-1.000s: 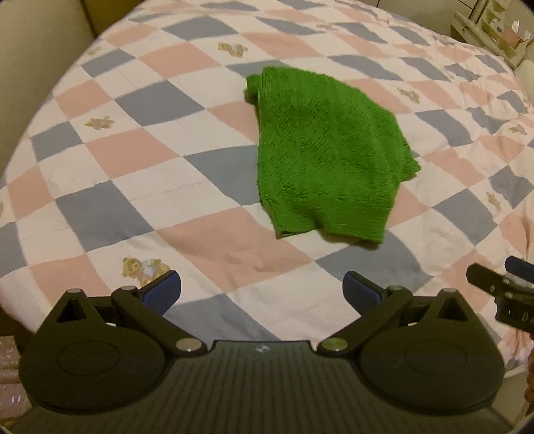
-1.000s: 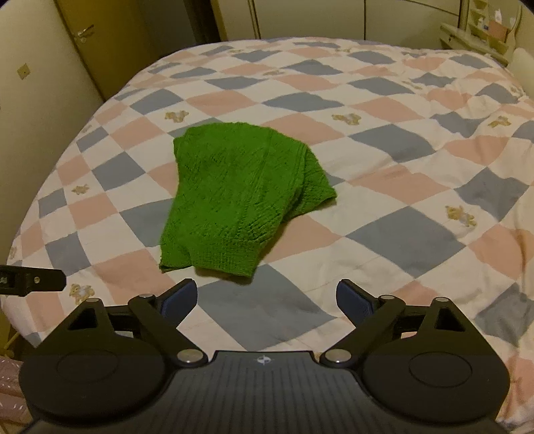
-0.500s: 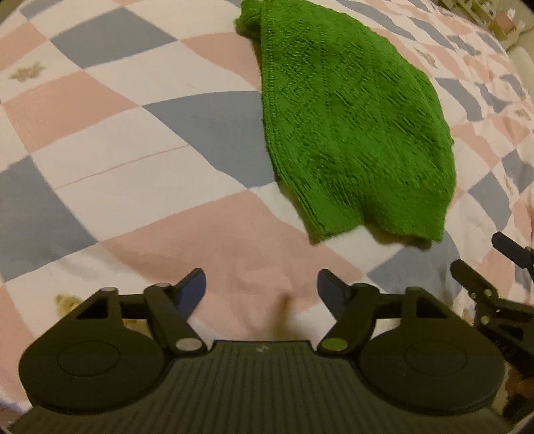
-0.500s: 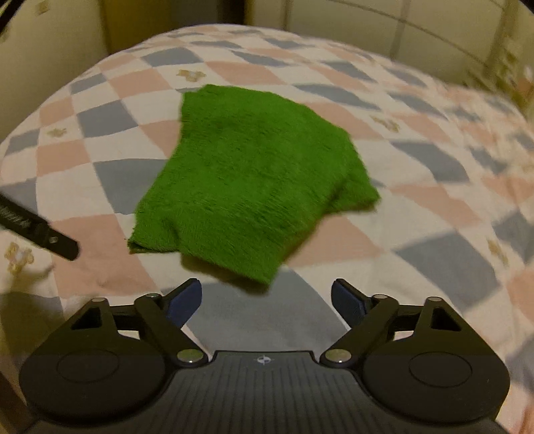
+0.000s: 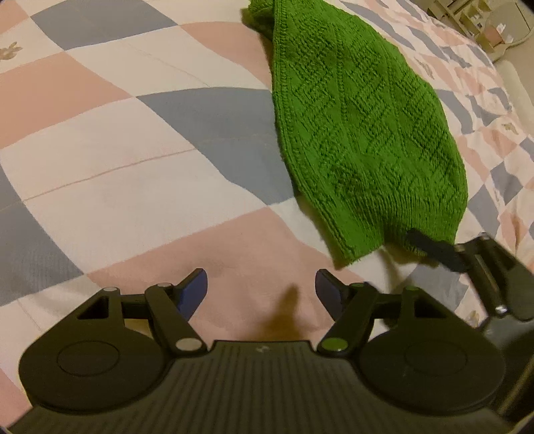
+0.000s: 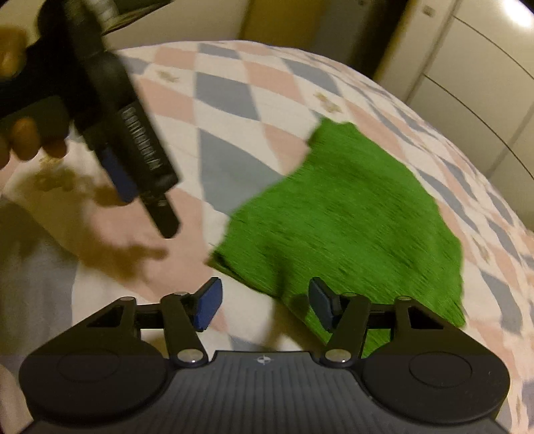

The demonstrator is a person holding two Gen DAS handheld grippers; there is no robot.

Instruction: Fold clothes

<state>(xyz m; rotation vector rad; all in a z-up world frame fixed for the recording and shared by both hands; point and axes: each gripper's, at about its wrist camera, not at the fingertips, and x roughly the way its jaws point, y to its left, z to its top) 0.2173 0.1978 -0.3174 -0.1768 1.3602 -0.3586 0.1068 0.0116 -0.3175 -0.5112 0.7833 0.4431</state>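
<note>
A green knitted garment (image 5: 360, 133) lies folded on the checked quilt; it also shows, blurred, in the right wrist view (image 6: 350, 227). My left gripper (image 5: 260, 292) is open and empty, low over a pink square just left of the garment's near hem. My right gripper (image 6: 265, 305) is open, its fingers at the garment's near hem, with the right fingertip (image 6: 320, 300) over the cloth. In the left wrist view the right gripper (image 5: 444, 253) reaches the hem's near right corner. In the right wrist view the left gripper (image 6: 133, 150) shows at upper left.
The quilt (image 5: 100, 160) in pink, grey-blue and white squares covers the bed. A cabinet wall (image 6: 484, 66) stands behind the bed. Shelving (image 5: 474, 20) stands at the far right.
Both grippers have dropped lower and closer to the garment's near hem. The right gripper has swung in to the hem's corner. Both stay open.
</note>
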